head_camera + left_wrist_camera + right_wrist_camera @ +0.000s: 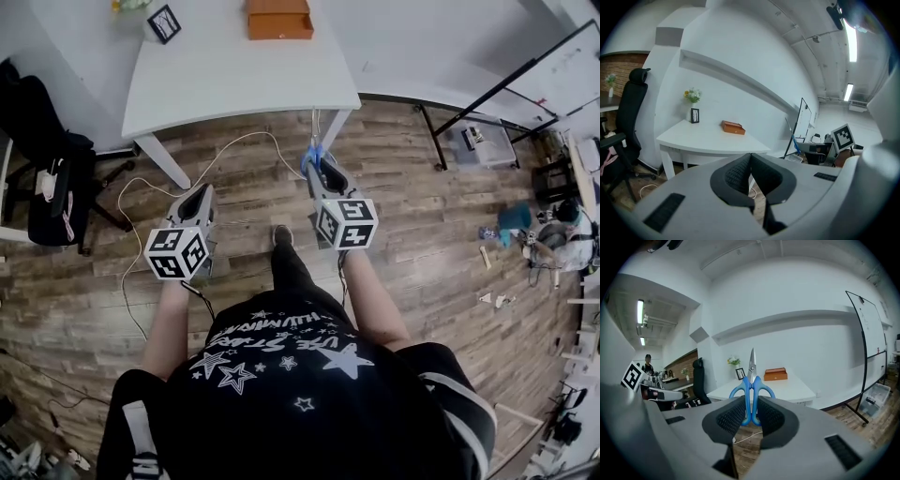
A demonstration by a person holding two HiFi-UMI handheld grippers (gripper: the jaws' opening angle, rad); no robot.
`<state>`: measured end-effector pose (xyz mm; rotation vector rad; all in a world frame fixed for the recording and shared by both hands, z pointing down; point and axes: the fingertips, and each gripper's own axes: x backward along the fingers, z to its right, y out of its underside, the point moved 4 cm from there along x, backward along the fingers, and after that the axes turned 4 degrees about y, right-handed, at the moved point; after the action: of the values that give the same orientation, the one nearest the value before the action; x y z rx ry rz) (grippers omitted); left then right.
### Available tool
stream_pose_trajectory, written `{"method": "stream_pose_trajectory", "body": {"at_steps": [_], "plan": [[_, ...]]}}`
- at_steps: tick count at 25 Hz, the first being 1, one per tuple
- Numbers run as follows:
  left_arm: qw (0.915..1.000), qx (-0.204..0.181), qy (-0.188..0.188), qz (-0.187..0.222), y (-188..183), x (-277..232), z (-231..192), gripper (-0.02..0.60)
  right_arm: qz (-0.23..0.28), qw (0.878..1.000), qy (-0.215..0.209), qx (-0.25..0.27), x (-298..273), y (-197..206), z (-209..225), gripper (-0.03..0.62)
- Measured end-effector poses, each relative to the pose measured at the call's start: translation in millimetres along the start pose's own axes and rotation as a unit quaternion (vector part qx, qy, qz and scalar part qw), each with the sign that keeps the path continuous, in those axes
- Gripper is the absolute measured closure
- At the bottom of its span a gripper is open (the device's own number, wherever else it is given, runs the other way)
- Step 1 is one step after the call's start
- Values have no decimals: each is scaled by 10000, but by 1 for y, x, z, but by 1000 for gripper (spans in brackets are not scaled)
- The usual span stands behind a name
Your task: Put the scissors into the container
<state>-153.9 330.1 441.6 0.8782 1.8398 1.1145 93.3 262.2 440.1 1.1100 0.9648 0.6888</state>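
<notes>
My right gripper (751, 416) is shut on blue-handled scissors (751, 385), held by the handles with the metal blades pointing up and away. In the head view the scissors (313, 157) stick out of the right gripper (319, 169) above the wooden floor, short of the white table (234, 80). An orange-brown box-like container (279, 19) sits at the table's far edge; it also shows as the container (776, 374) and the container (733, 127) in the gripper views. My left gripper (750, 177) is shut with nothing between its pads, held over the floor as the left gripper (199, 208).
A small framed picture (164, 23) and flowers (693, 95) stand at the table's back left. A black office chair (52, 173) is to the left. White cables (159, 187) lie on the floor. A whiteboard stand (506, 89) and clutter sit to the right.
</notes>
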Motion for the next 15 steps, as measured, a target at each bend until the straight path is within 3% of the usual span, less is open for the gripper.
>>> {"method": "stream_pose_trajectory", "body": {"at_steps": [15], "plan": [[9997, 39, -244, -79, -72, -204, -37, 563, -195, 9996, -184, -110, -175, -59, 136, 494]]}}
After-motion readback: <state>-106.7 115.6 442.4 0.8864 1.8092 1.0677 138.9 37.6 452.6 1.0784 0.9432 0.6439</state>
